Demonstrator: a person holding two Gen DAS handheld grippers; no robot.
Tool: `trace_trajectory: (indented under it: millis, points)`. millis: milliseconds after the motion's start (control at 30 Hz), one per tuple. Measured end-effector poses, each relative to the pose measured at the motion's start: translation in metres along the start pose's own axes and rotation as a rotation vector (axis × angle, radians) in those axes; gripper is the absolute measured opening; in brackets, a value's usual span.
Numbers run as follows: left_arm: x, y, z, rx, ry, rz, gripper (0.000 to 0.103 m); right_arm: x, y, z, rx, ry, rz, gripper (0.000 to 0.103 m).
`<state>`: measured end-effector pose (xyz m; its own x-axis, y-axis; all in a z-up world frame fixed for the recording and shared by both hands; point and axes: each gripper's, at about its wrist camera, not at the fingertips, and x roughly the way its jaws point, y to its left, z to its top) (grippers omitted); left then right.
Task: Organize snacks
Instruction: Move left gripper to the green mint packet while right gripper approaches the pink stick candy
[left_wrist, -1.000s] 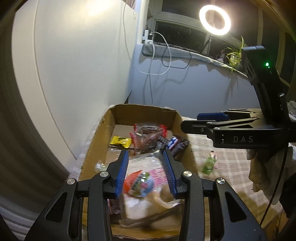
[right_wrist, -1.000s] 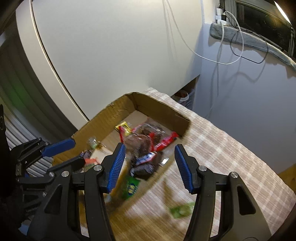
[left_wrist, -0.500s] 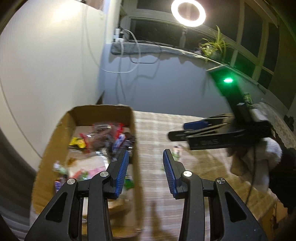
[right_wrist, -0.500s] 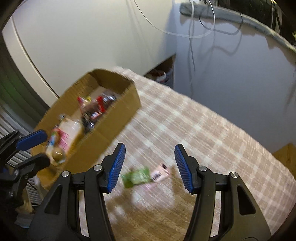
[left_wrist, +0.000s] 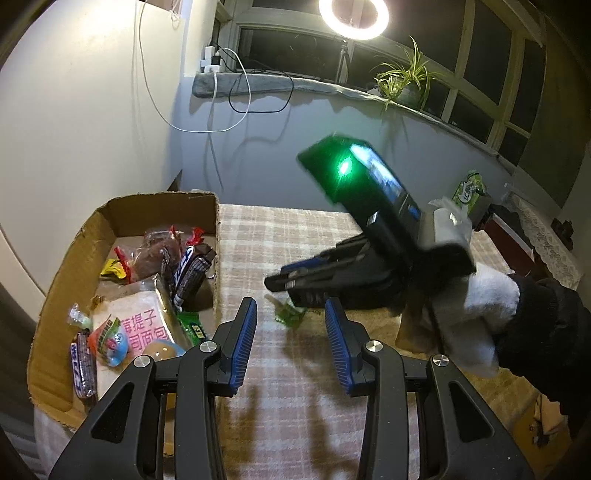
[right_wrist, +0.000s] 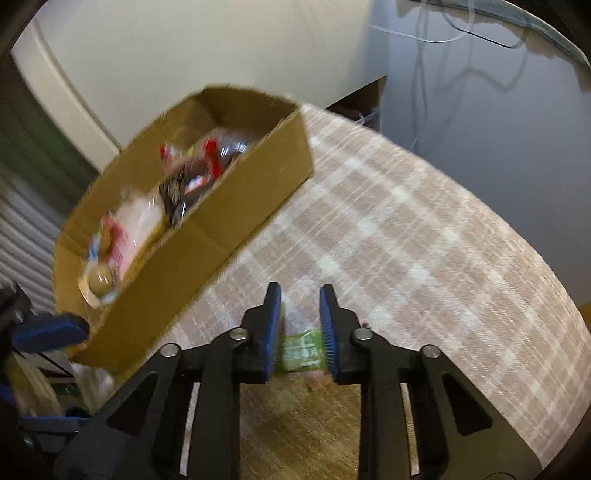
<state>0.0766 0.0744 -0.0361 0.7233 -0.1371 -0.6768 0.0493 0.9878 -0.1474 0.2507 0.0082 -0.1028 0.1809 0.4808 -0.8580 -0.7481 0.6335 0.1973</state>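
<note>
right wrist view: plaid tablecloth (right_wrist: 424, 229), jaws narrowed around green packet (right_wrist: 301, 349); left jaws open, empty

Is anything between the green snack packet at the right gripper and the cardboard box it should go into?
Only the brown cardboard box's own near side wall. The green snack packet lies on the checked tablecloth between the right gripper's narrowed fingers; the cloth between looks bare.
</note>
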Motion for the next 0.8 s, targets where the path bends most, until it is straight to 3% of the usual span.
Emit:
trace_trajectory:
  millis: [167, 367, 600, 800]
  points:
    - [-0.001, -0.001, -0.002, 0.004, 0.002, -0.002, 0.037, 0.003, 0.015, -0.019, -0.103, 0.025, -0.055, 0.019]
    - [0.005, -0.010, -0.008, 0.020, 0.024, -0.027, 0.037, -0.015, 0.002, -0.048, -0.100, 0.059, -0.033, 0.018]
    - [0.029, -0.041, -0.019, 0.090, 0.091, -0.089, 0.037, -0.041, -0.030, -0.090, -0.020, 0.064, 0.009, 0.017]
    - [0.061, -0.065, -0.024, 0.129, 0.166, -0.129, 0.037, -0.065, -0.063, -0.108, 0.117, -0.047, 0.052, 0.017]
